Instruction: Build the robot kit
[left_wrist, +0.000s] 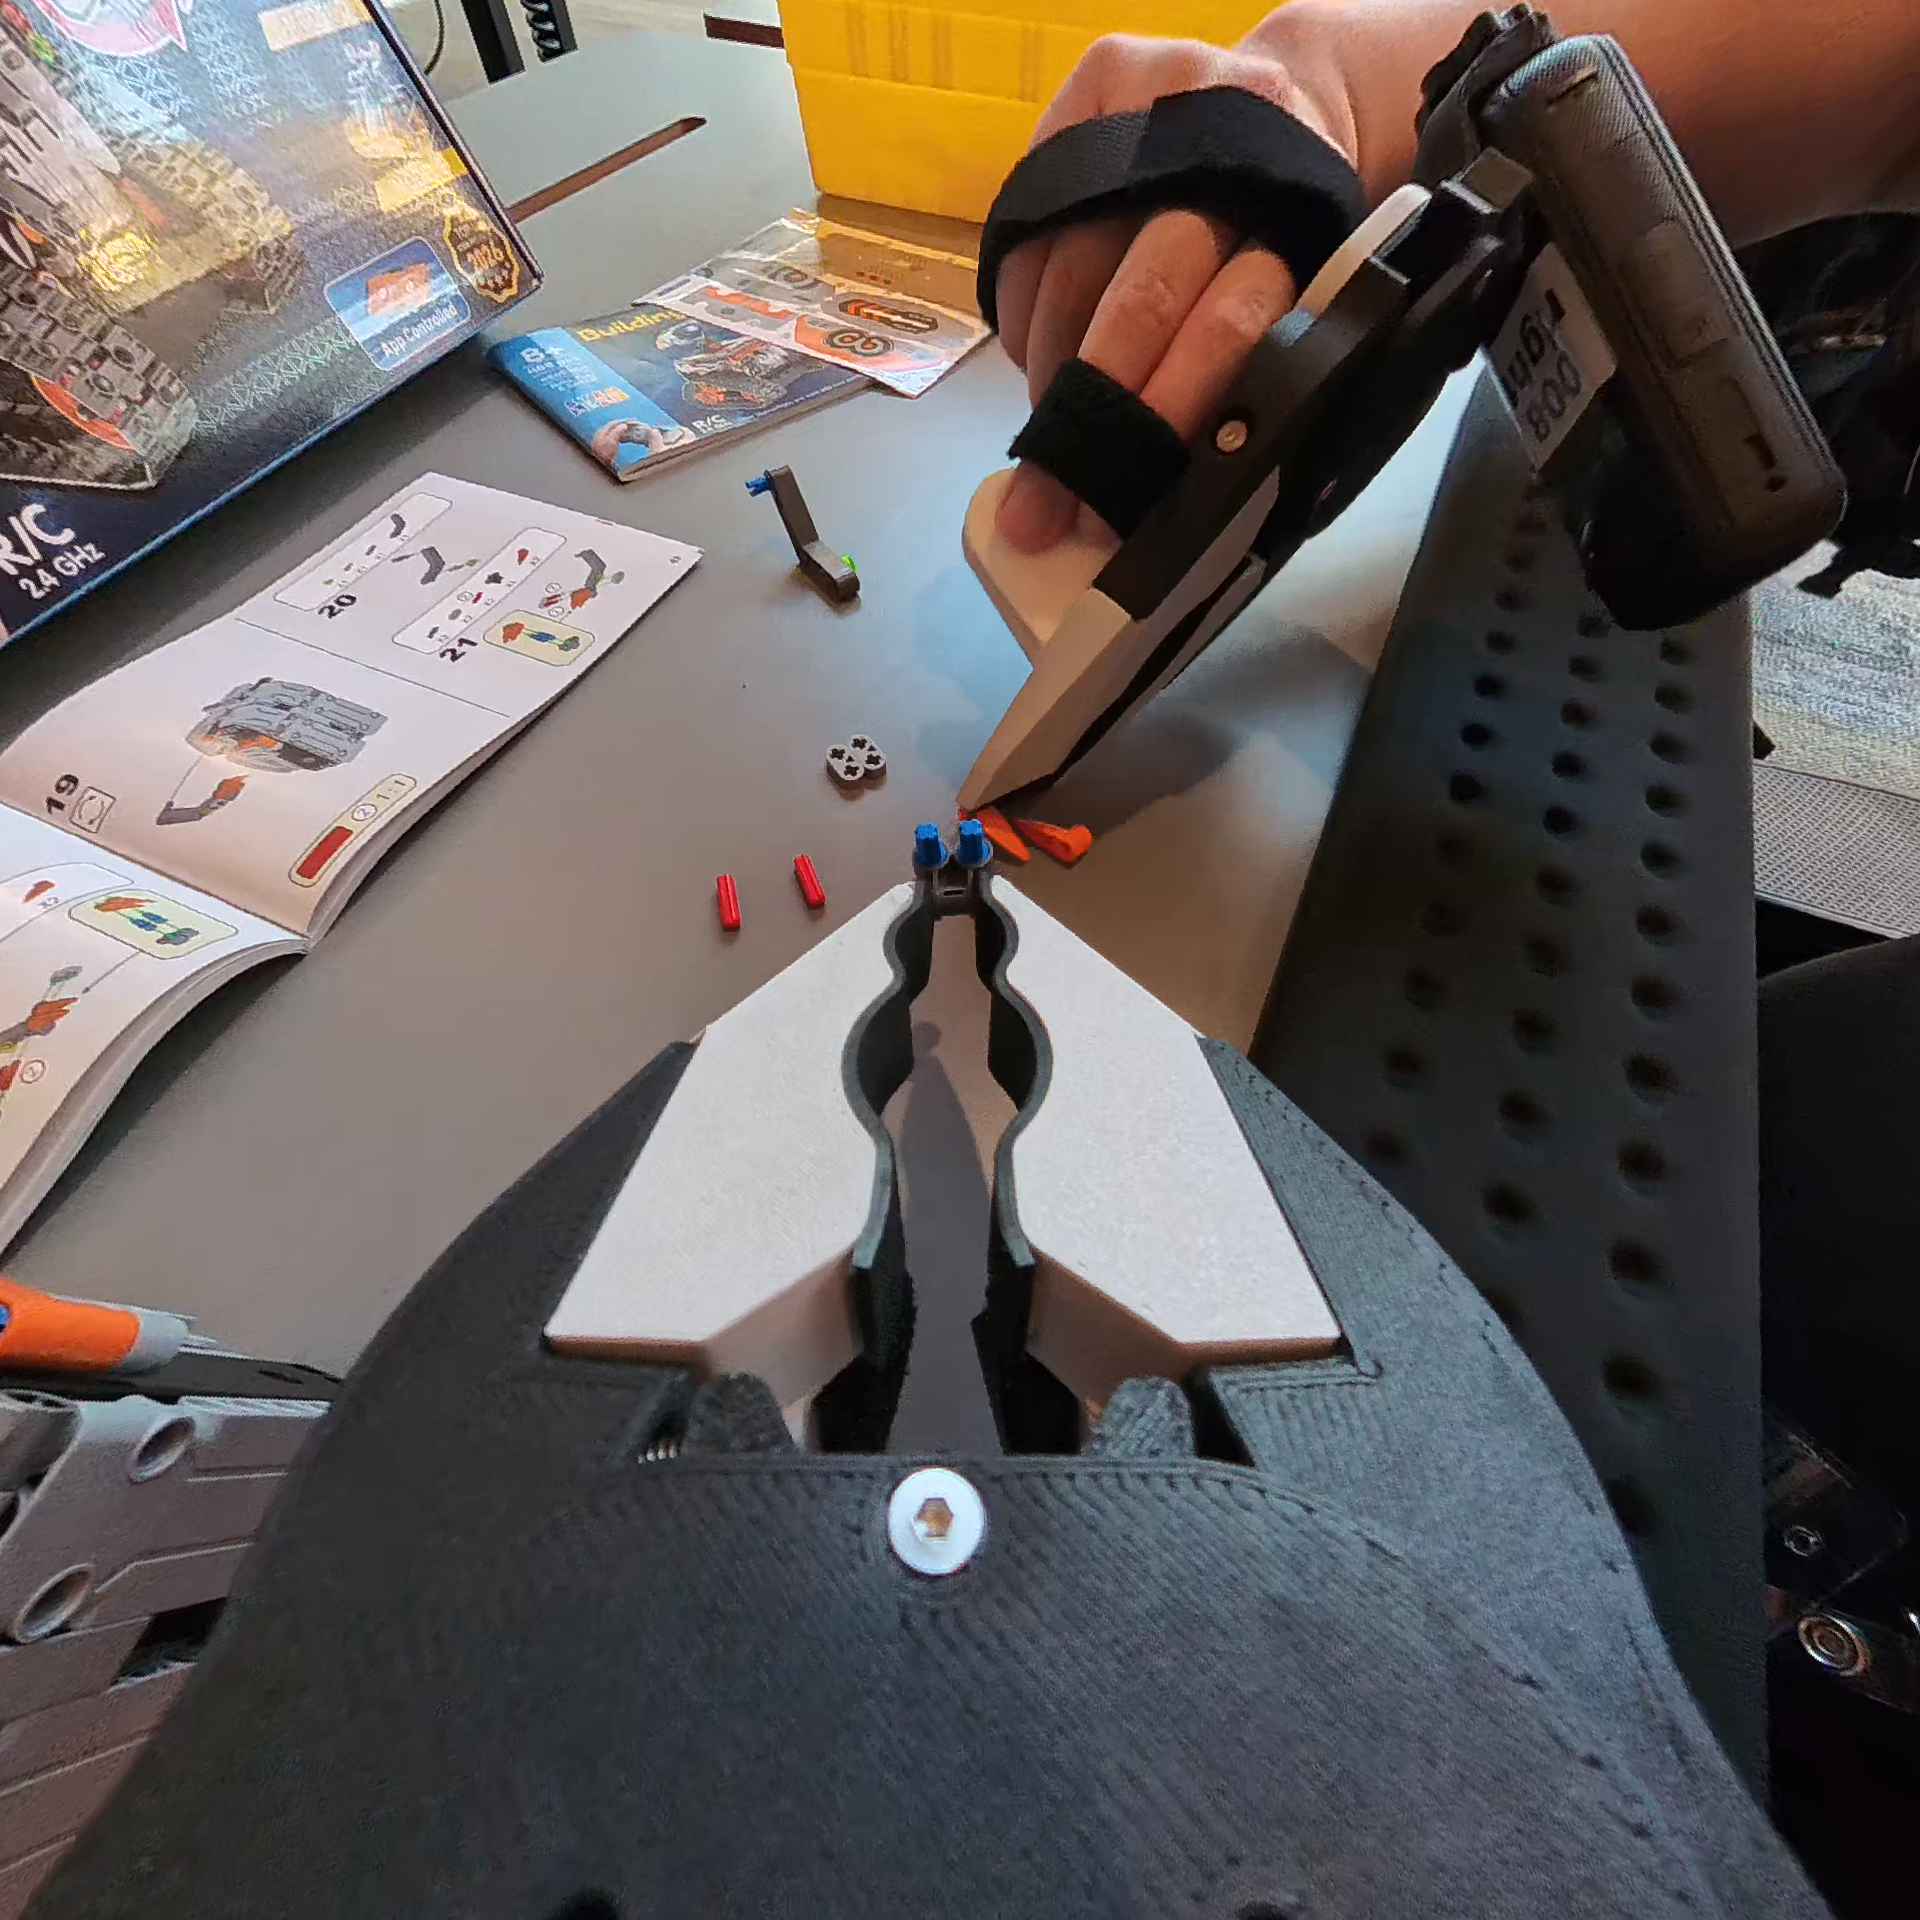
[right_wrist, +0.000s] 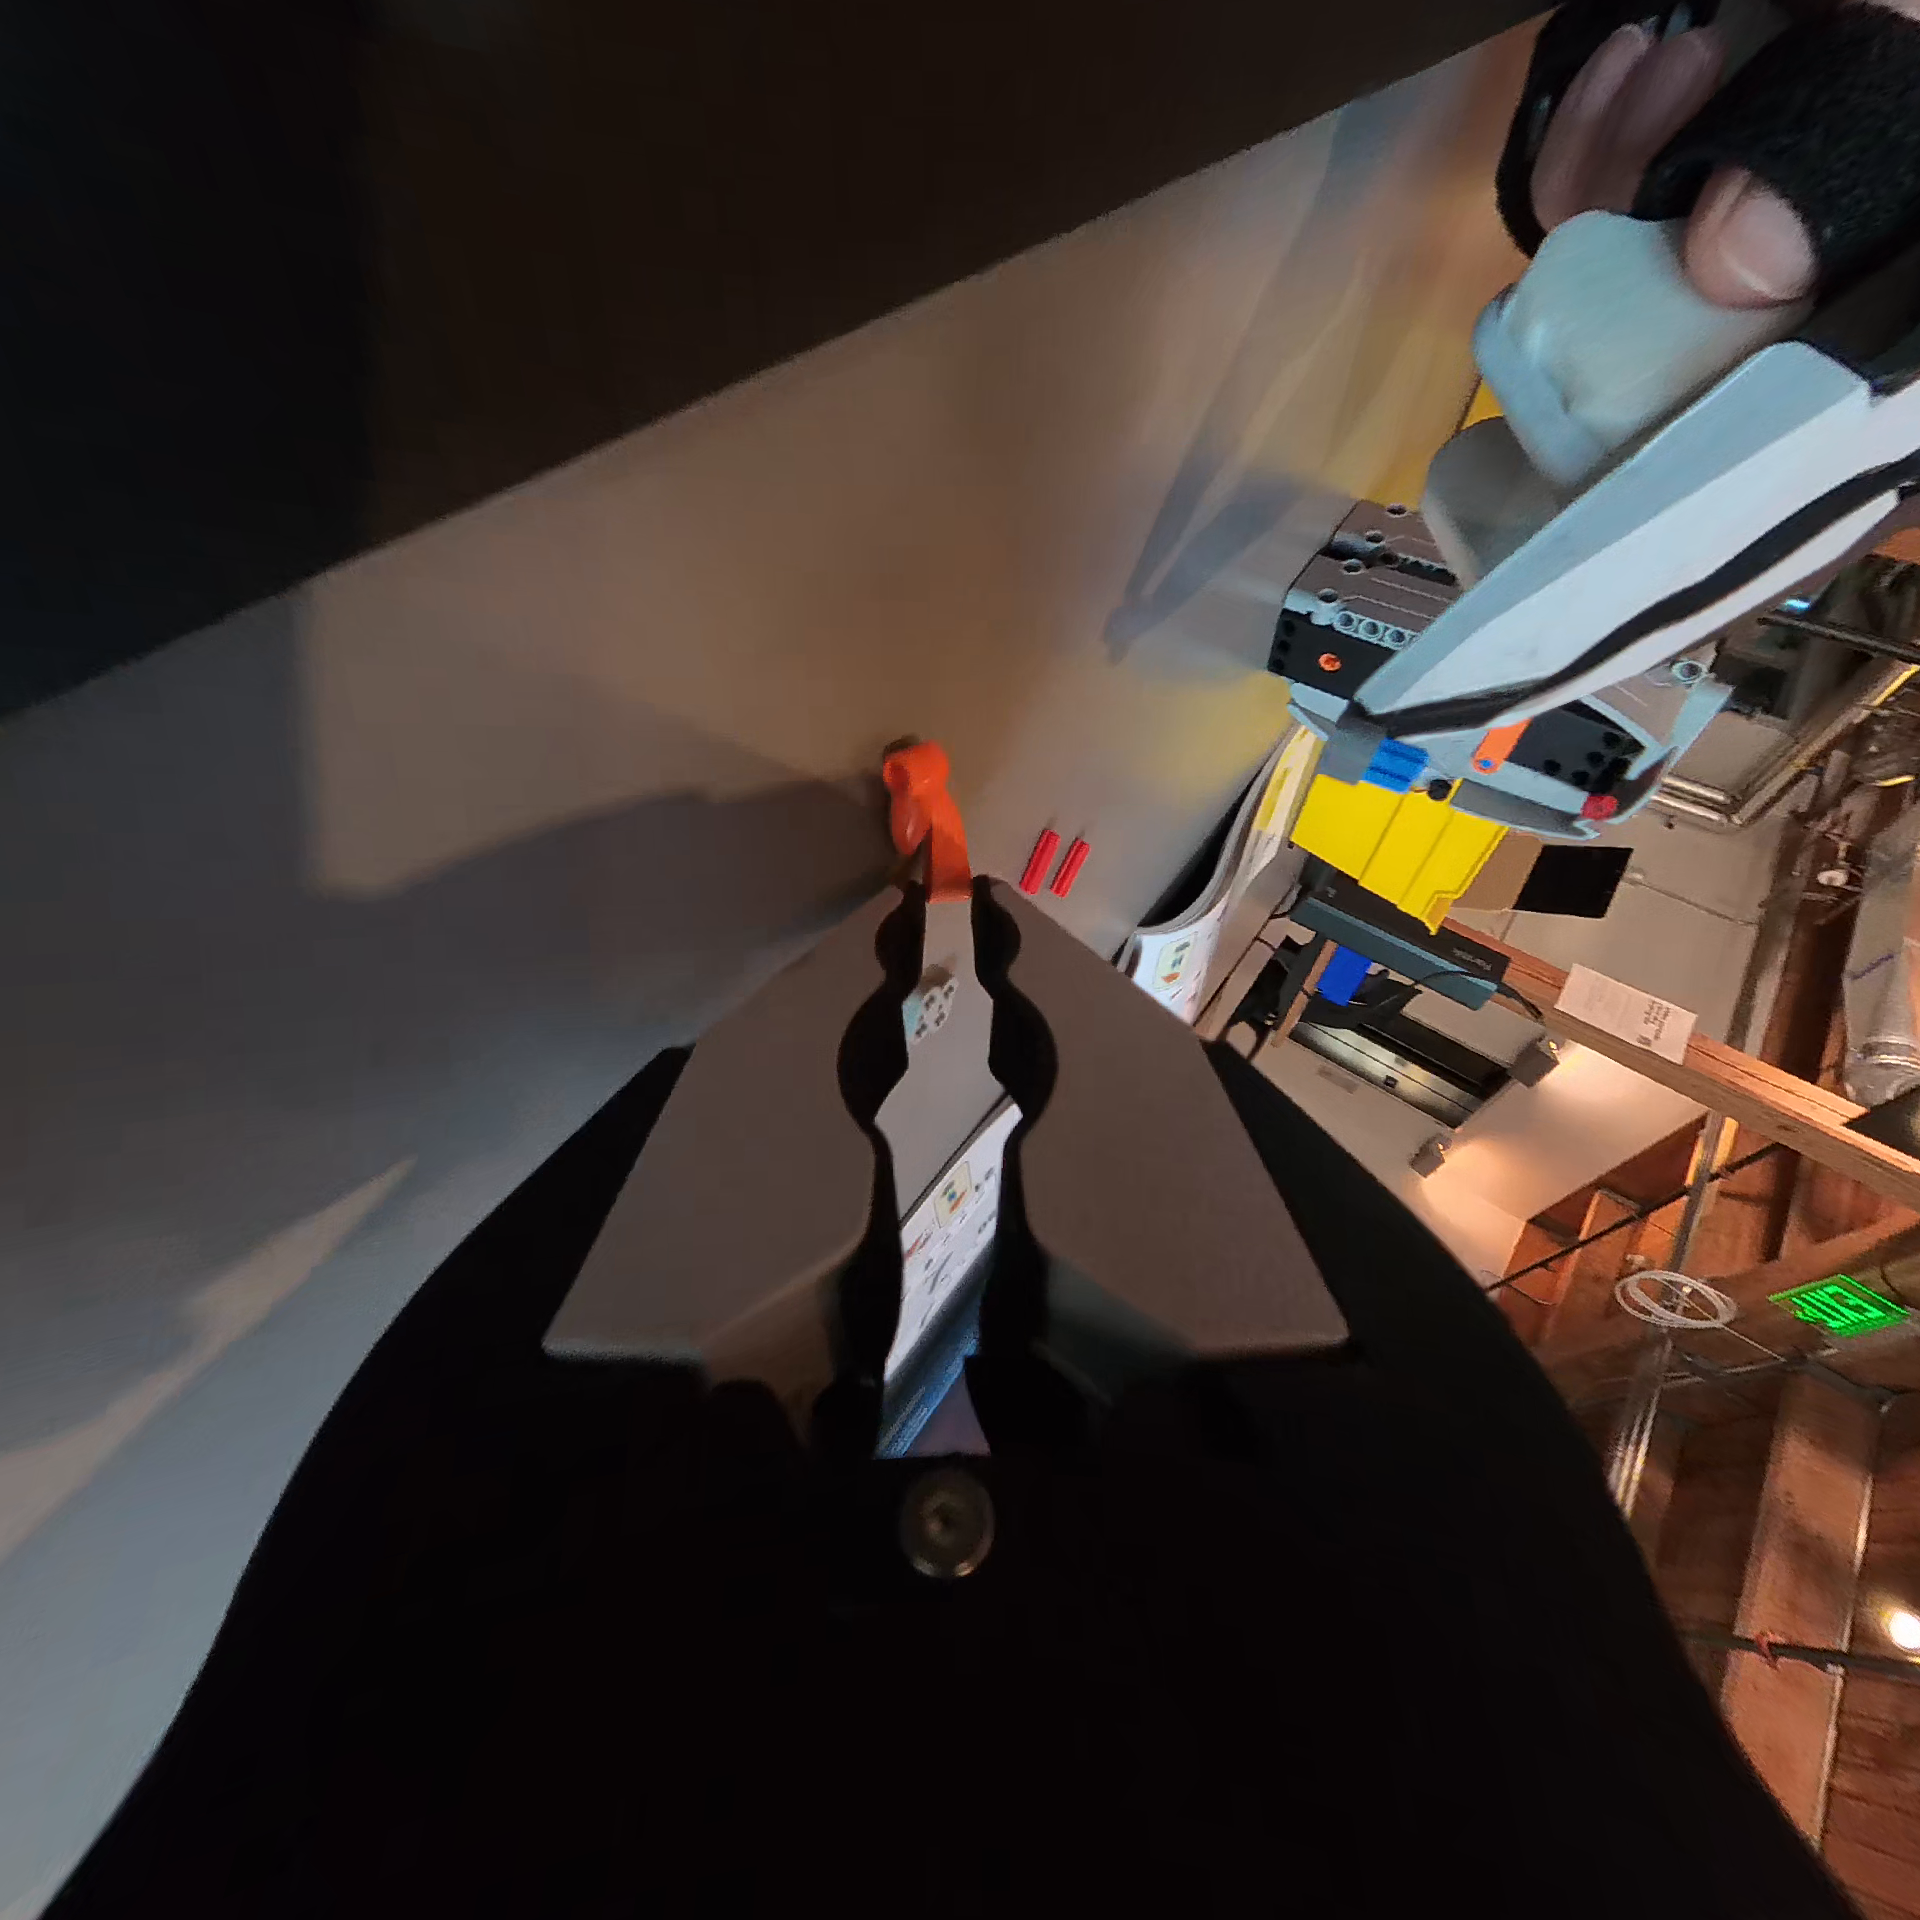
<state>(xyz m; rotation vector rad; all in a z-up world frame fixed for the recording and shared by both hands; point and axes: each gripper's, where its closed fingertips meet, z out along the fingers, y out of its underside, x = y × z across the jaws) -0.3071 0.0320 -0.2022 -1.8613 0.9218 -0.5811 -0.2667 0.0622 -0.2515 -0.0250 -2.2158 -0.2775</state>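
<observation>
In the left wrist view my left gripper (left_wrist: 951, 896) is shut on a small dark grey piece with two blue pins (left_wrist: 948, 847) and holds it just above the grey table (left_wrist: 582, 1039). The right gripper (left_wrist: 975, 805) comes down from the upper right, its tip on the table among the orange pieces (left_wrist: 1055, 837). In the right wrist view my right gripper (right_wrist: 945, 896) is shut on an orange piece (right_wrist: 943, 847), with a second orange piece (right_wrist: 906, 795) beside it. The left gripper (right_wrist: 1351, 717) shows at the upper right with its blue-pinned piece (right_wrist: 1392, 764).
Two red pins (left_wrist: 769, 890) and a grey round connector (left_wrist: 857, 761) lie left of the tips. A dark angled piece (left_wrist: 816, 535) stands farther back. An open instruction booklet (left_wrist: 312, 727), a product box (left_wrist: 208, 260), a yellow bin (left_wrist: 935, 104) and a grey model (left_wrist: 83, 1507) surround them. The tips of one gripper are about 8 cm away from the tips of the other. To the grey round connector (left_wrist: 857, 761): right tips about 4 cm, left tips about 10 cm.
</observation>
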